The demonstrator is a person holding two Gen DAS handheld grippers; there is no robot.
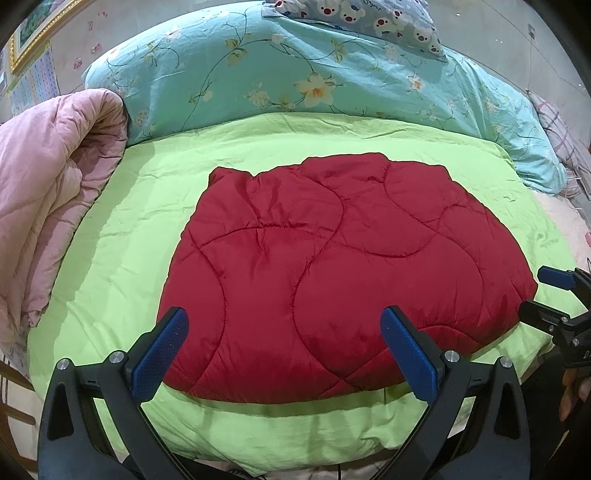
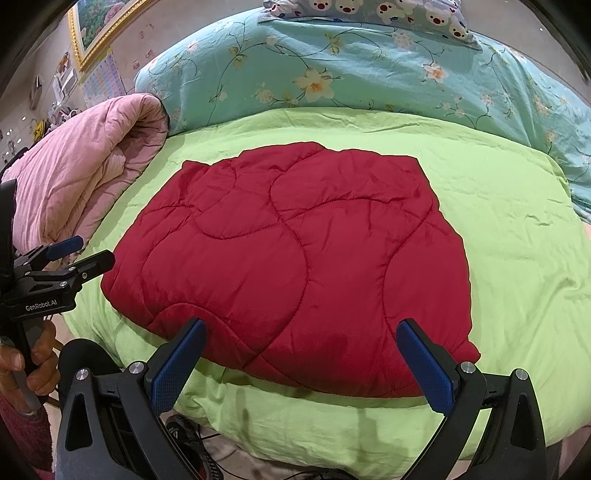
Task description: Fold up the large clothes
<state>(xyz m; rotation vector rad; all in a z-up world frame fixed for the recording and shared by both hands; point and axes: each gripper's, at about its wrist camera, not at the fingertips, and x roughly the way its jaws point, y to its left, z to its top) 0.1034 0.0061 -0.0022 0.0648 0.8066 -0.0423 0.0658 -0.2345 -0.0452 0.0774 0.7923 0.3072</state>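
Note:
A red quilted garment (image 1: 332,266) (image 2: 295,266) lies folded into a flat, rounded pad on the lime green sheet (image 1: 122,236) (image 2: 517,240). My left gripper (image 1: 284,325) hovers open over the garment's near edge, its blue pads (image 1: 162,350) spread wide and holding nothing. My right gripper (image 2: 303,336) is open too, above the near edge further right. In the left wrist view the right gripper (image 1: 543,291) shows at the right border, beside the garment's right corner. The left gripper (image 2: 85,254) appears at the left of the right wrist view, with a hand (image 2: 33,362) on its handle.
A rolled pink quilt (image 1: 48,206) (image 2: 85,173) lies along the left of the bed. A teal floral duvet (image 1: 295,70) (image 2: 369,66) and a bear-print pillow (image 1: 369,18) are piled at the far end. Cables (image 2: 192,435) lie below the bed's front edge.

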